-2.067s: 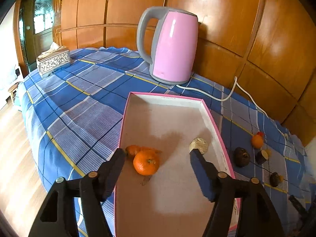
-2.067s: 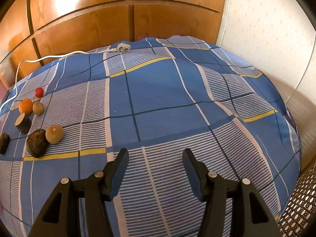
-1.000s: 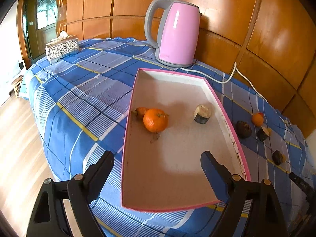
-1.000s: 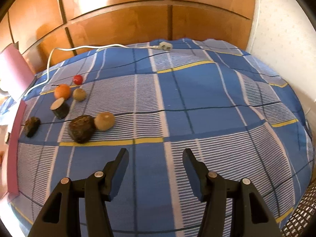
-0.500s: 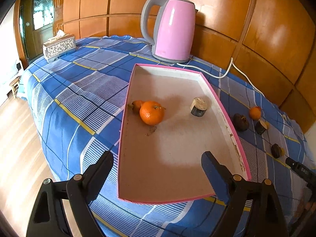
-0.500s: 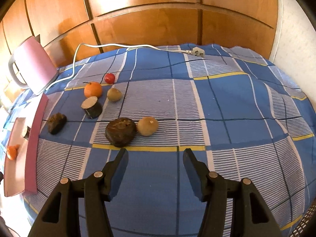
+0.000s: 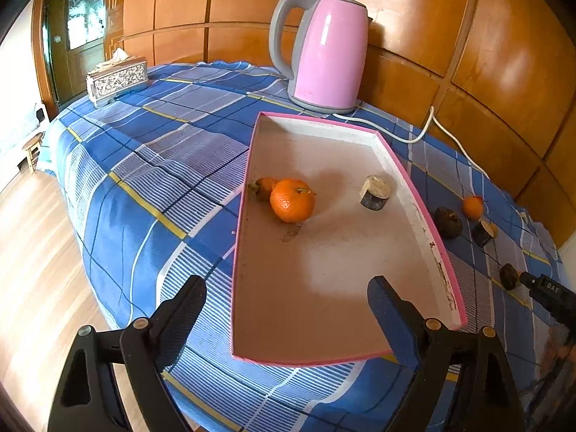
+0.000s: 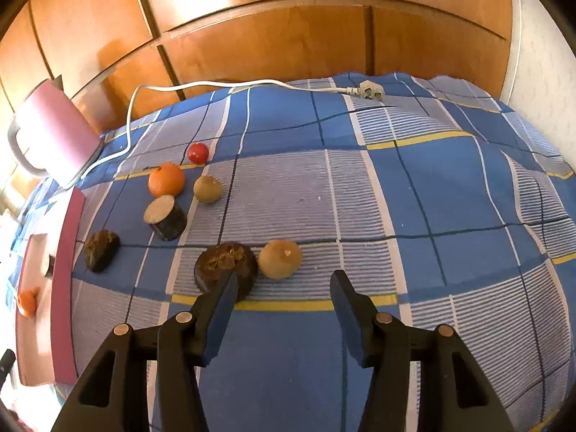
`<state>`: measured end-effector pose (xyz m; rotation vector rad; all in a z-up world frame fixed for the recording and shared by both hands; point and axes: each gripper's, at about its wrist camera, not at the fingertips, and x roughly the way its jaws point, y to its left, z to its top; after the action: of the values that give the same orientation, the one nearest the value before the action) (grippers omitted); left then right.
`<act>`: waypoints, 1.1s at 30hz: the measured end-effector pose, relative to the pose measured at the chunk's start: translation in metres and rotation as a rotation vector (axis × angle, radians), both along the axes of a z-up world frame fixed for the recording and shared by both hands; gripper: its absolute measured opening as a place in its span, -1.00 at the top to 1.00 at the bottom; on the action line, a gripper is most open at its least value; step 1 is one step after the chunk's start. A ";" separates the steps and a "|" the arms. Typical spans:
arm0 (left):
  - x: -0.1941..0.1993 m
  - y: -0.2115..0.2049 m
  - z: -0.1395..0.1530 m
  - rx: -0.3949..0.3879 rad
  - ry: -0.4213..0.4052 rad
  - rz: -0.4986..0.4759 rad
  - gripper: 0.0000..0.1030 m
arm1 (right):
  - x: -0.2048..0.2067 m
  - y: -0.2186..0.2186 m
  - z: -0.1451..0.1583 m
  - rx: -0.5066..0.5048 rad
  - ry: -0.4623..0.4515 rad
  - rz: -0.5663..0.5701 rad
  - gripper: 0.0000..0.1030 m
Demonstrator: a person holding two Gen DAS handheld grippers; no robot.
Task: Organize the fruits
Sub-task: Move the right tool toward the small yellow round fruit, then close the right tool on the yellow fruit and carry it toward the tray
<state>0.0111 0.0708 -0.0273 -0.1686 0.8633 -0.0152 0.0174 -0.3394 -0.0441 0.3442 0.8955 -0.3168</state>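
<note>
A pink-rimmed tray (image 7: 414, 194) holds a large orange (image 7: 292, 199), a smaller orange fruit (image 7: 265, 187) and a cut dark-skinned chunk (image 7: 375, 192). My left gripper (image 7: 286, 297) hangs wide open over the tray's near end, holding nothing. On the blue checked cloth lie several loose fruits: a tan round fruit (image 8: 280, 259), a dark brown fruit (image 8: 225, 264), a cut chunk (image 8: 165, 217), an orange (image 8: 166, 179), a red berry (image 8: 198, 152). My right gripper (image 8: 283, 289) sits just short of the tan fruit, its jaws closing with nothing between them.
A pink kettle (image 7: 325, 52) stands behind the tray, its white cord (image 8: 223, 84) running to a loose plug (image 8: 370, 90). A tissue box (image 7: 117, 79) sits at the far left. The cloth's edge drops to wooden floor (image 7: 32, 252). Wood panelling backs the table.
The right gripper has swung left, so the loose fruits have come from the left side to just in front of its fingers. The left gripper stays over the tray.
</note>
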 end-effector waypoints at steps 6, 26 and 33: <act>-0.001 0.006 0.003 -0.011 -0.012 0.033 -0.79 | 0.010 -0.005 0.001 -0.012 0.003 -0.027 0.06; 0.000 0.019 -0.004 -0.035 0.012 0.071 -0.80 | 0.019 -0.030 -0.014 0.217 0.011 -0.096 0.38; 0.000 0.017 -0.004 -0.038 0.013 0.068 -0.80 | 0.019 -0.029 -0.014 0.231 0.004 -0.088 0.45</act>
<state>0.0108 0.0882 -0.0311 -0.2336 0.8699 0.0329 0.0365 -0.3679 -0.0582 0.5979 0.9246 -0.2957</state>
